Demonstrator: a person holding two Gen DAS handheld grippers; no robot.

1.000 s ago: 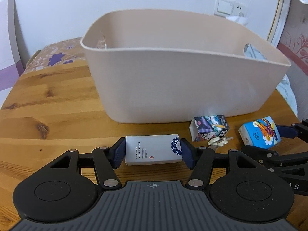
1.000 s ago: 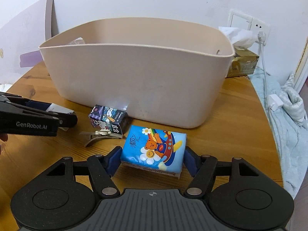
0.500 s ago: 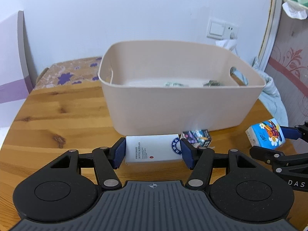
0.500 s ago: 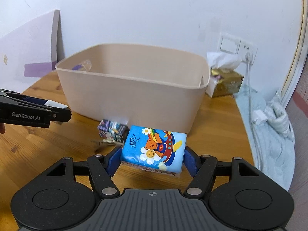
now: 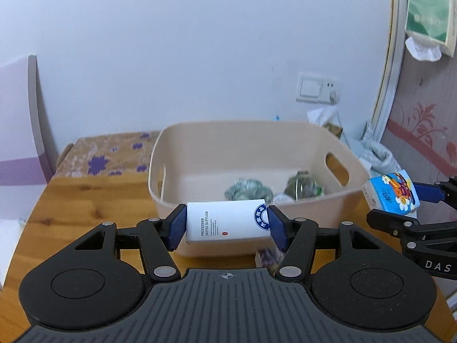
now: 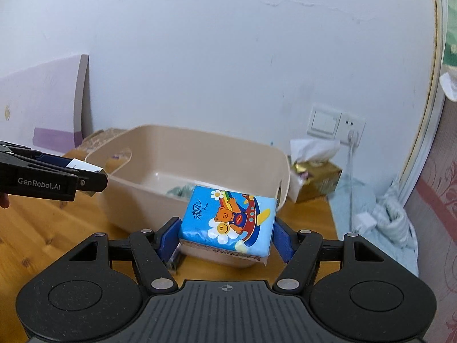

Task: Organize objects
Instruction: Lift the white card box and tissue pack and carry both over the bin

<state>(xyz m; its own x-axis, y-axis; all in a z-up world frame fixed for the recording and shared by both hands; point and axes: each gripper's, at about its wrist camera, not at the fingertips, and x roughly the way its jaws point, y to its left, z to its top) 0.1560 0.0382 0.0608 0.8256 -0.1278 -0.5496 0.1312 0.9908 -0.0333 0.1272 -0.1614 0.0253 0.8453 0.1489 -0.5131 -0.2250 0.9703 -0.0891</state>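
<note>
Both grippers are higher than 0.5 s ago; the views now look down into the beige bin [image 5: 251, 154] on the wooden tabletop [image 5: 85, 200]. Left gripper [image 5: 227, 225]: fingers clamped on the short ends of the white box [image 5: 225, 224], held in the air at the bin's near wall. Right gripper [image 6: 227, 233]: fingers closed on the blue tissue pack [image 6: 228, 220], lifted off the tabletop, near the bin's near right corner. Crumpled green items [image 5: 247, 190] now show on the bin floor. The small purple carton [image 5: 267, 257] remains on the tabletop below the left fingers, mostly hidden.
</note>
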